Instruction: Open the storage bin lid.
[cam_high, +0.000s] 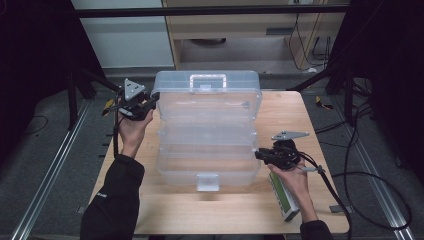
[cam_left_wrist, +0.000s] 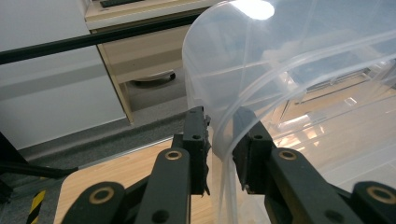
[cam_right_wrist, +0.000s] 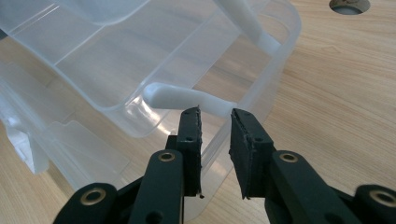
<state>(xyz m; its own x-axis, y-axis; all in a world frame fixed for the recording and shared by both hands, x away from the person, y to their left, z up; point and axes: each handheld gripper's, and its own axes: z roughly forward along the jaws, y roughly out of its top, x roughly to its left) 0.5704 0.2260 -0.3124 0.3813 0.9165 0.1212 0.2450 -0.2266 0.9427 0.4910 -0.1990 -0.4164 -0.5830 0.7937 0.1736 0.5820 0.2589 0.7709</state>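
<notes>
On the light wooden table (cam_high: 230, 210) stands a large clear plastic storage box with tiered trays (cam_high: 207, 150), its lid (cam_high: 207, 85) swung up at the far side. The left gripper (cam_high: 150, 102) sits at the lid's left corner; in the left gripper view the narrow-set jaws straddle the lid's curved clear rim (cam_left_wrist: 219, 154), and they seem to pinch it, though the transparent plastic makes real contact hard to judge. The right gripper (cam_high: 259, 154) is at the box's right side, its jaws narrow around the edge of the lower tray just below a white plastic hinge arm (cam_right_wrist: 187, 98); whether the pads truly press cannot be told.

By my judgement the step in hand is working the lid and trays open or shut, one gripper steadying the base. The next move calls for guiding the lid along its hinge arc while the base stays put.

A green and white flat packet (cam_high: 284, 200) lies partly under the right hand (cam_high: 292, 182), its label unreadable. The box's interior is blurred by glare.
</notes>
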